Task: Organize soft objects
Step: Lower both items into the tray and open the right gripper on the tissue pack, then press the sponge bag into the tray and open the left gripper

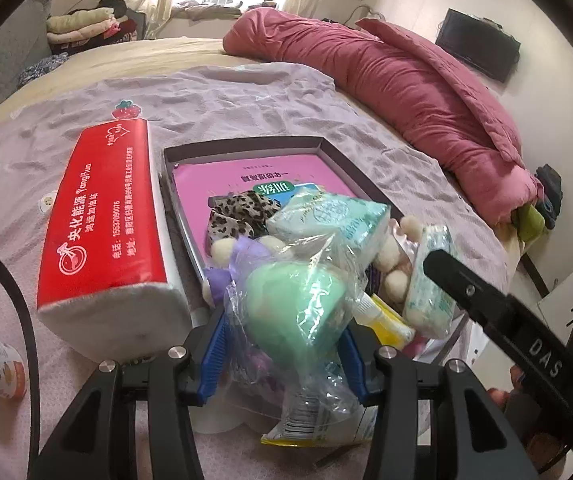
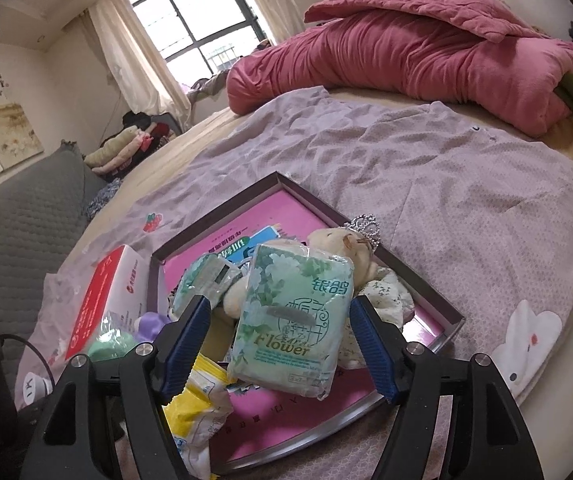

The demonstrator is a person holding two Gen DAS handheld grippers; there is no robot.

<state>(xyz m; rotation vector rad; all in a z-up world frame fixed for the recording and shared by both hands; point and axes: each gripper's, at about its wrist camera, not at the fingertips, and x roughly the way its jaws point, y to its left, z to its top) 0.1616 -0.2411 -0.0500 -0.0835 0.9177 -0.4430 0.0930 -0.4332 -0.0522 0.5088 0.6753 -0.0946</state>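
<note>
Left wrist view: left gripper (image 1: 282,354) held at mid width, its blue pads pressed on a clear plastic bag (image 1: 314,320) containing a green sponge-like item (image 1: 294,304). Just beyond, a shallow box (image 1: 242,146) with pink lining held a leopard-print scrunchie (image 1: 234,216), a mint tissue pack (image 1: 330,216) and pom-poms (image 1: 390,256). A red tissue pack (image 1: 106,216) lay left of the box on the lilac bed cover (image 1: 226,100). A pink quilt (image 1: 406,80) lay far right.

Right wrist view: right gripper (image 2: 280,344) wide, pads clear of the "Flower" tissue pack (image 2: 290,320) between them, which rested in the box (image 2: 438,304) against a crowned plush bear (image 2: 342,248). A yellow packet (image 2: 198,400) lay near left.
</note>
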